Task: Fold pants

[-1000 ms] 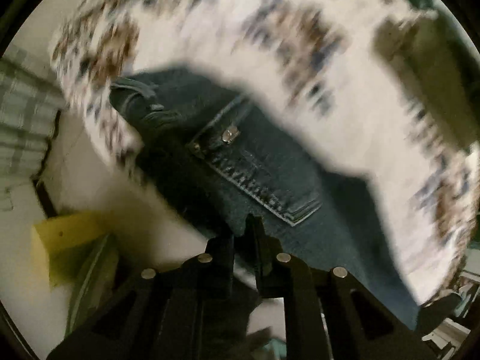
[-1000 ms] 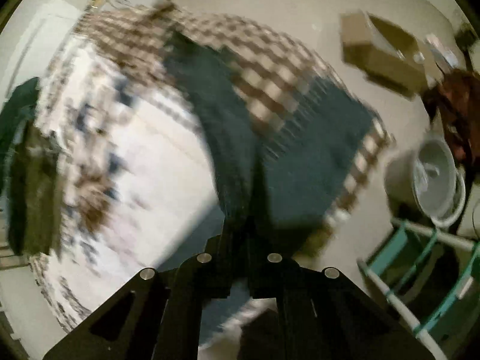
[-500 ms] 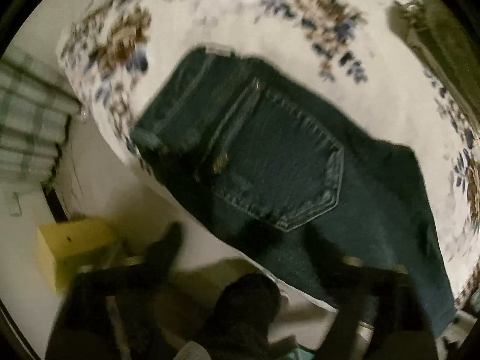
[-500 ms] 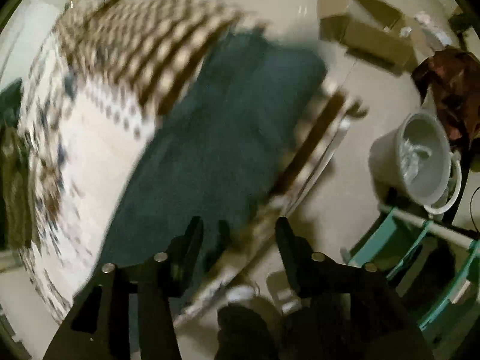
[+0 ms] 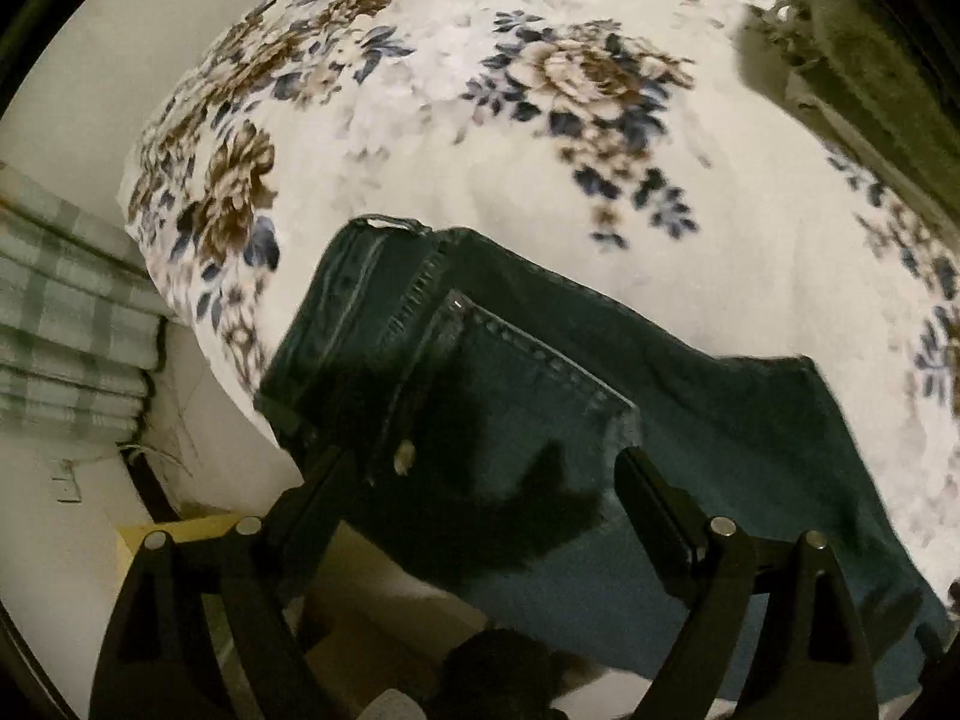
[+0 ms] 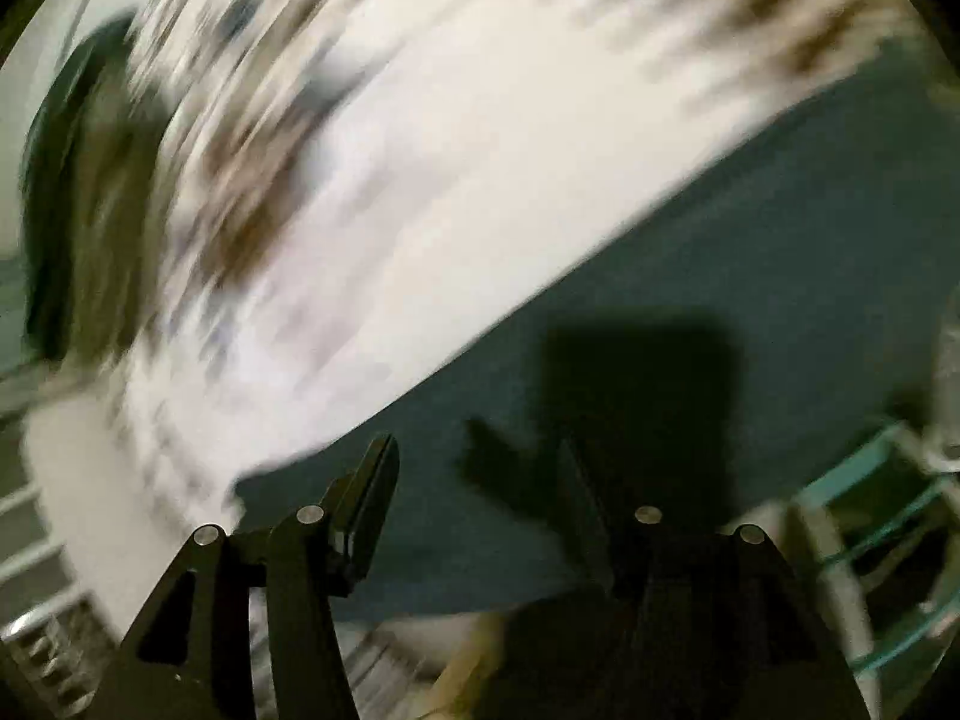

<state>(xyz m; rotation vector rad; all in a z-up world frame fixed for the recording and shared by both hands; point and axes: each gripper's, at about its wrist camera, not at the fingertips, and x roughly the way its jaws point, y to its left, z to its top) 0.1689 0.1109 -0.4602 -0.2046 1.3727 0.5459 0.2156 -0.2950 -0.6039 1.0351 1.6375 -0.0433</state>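
Observation:
Dark denim pants (image 5: pixel 600 414) lie flat on a floral bedspread (image 5: pixel 540 138), waistband at the left near the bed edge, a back pocket facing up. My left gripper (image 5: pixel 480 468) is open and empty, hovering just above the pocket area near the bed's front edge. In the right wrist view, heavily blurred, the pants leg (image 6: pixel 690 312) runs diagonally across the bed. My right gripper (image 6: pixel 480 462) is open and empty above it.
Folded green checked cloth (image 5: pixel 66 336) lies left of the bed. A yellow box (image 5: pixel 180 534) sits on the floor below. An olive garment (image 5: pixel 870 78) lies at the bed's far right. A teal-framed rack (image 6: pixel 888 528) stands beside the bed.
Both grippers were shut on the pants a second ago. They have opened and let go, and the pants now lie flat on the bed. The right camera is still swinging.

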